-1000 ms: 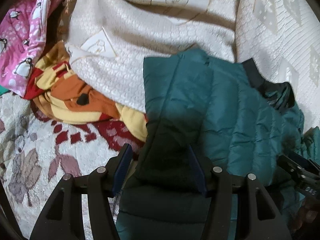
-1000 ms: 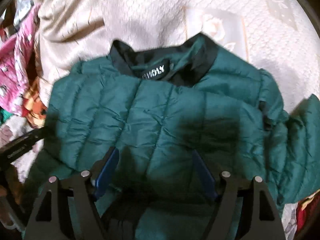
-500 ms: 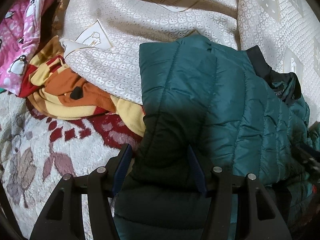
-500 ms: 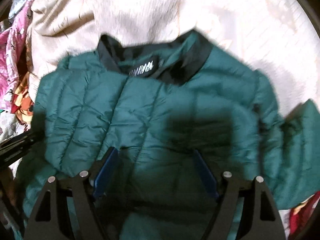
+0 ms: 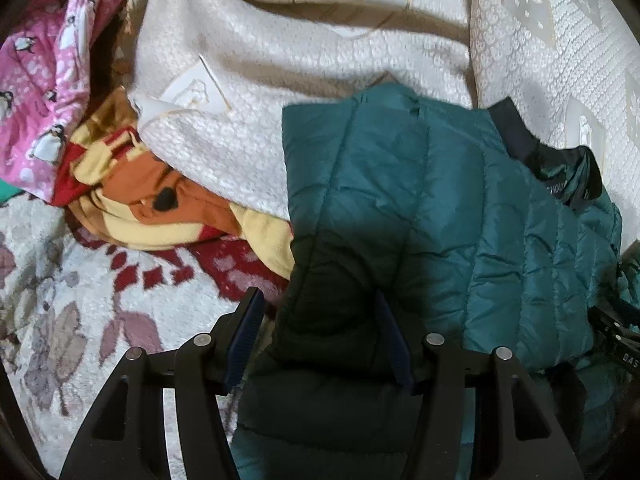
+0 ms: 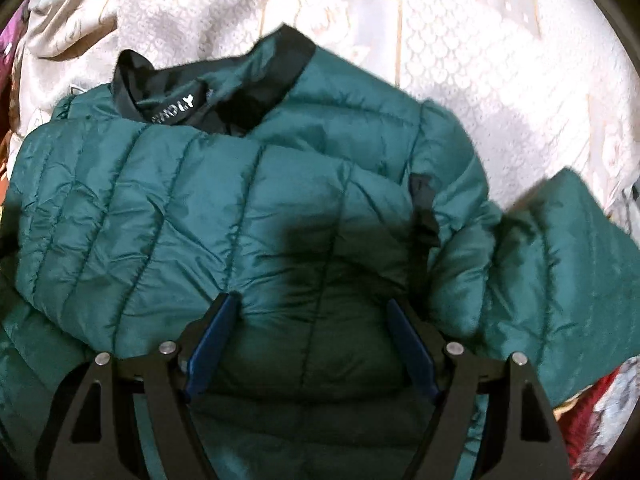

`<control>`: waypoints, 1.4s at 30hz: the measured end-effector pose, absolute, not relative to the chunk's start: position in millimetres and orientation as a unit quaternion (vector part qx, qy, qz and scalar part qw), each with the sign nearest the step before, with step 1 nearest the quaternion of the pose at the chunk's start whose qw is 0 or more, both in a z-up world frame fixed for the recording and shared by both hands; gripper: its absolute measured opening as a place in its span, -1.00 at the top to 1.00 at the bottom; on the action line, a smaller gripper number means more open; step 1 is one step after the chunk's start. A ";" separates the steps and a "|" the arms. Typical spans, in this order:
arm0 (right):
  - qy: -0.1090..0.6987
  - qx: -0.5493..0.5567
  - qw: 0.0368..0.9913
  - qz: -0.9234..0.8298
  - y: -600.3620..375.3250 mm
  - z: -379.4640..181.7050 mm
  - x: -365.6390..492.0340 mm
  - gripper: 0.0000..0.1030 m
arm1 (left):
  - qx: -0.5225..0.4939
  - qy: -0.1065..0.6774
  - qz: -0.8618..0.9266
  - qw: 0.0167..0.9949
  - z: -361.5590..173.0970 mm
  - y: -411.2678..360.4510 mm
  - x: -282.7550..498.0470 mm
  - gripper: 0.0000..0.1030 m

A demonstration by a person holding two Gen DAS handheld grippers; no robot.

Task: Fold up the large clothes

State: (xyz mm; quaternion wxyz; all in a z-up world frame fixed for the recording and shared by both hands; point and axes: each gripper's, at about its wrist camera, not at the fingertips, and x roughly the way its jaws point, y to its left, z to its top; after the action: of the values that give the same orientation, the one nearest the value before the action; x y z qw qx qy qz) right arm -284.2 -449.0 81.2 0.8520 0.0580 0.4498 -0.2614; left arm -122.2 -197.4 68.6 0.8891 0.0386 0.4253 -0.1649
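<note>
A cream patterned bedspread [image 5: 304,128] covers the far part of the scene. On it lies the teal quilted jacket [image 6: 224,216], collar [image 6: 256,92] at the far end, one sleeve [image 6: 560,280] trailing right. To the left sit an orange and yellow blanket [image 5: 160,216] and, farther left, a pink penguin-print cloth [image 5: 44,80]. The left tongs [image 5: 318,336] stand open over the jacket's near left edge. The right tongs [image 6: 310,336] also stand open, spread over its middle.

The right gripper [image 6: 310,320] hangs wide open over a teal jacket [image 6: 240,208] on a cream blanket [image 6: 460,40].
</note>
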 end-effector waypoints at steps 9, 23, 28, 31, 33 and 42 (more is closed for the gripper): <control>0.421 0.065 0.878 -0.219 -402.3 111.9 -280.9 -0.74 | 0.048 0.388 -0.182 0.902 98.7 -201.6 -147.2 0.24; 0.413 0.075 0.883 -0.211 -400.5 129.9 -334.5 -0.74 | 0.058 0.363 -0.191 0.910 118.4 -201.3 -180.9 0.24; 0.409 0.087 0.883 -0.215 -404.1 133.4 -347.6 -0.74 | 0.056 0.357 -0.199 0.911 126.3 -200.5 -195.6 0.24; 0.408 0.086 0.881 -0.222 -403.5 135.9 -356.8 -0.74 | 0.059 0.353 -0.201 0.912 129.1 -201.8 -201.2 0.24; 0.407 0.091 0.881 -0.225 -404.5 136.3 -362.7 -0.74 | 0.060 0.350 -0.202 0.913 129.2 -202.2 -204.3 0.24; 0.406 0.113 0.871 -0.251 -425.3 123.9 -384.4 -0.74 | 0.039 0.384 -0.210 0.898 114.3 -204.3 -193.0 0.24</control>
State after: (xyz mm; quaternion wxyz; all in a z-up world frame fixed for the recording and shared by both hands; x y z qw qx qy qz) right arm -384.4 -425.3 123.9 0.8714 0.1129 0.4062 -0.2507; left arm -193.0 -204.3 114.3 0.8983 0.0389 0.3840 -0.2100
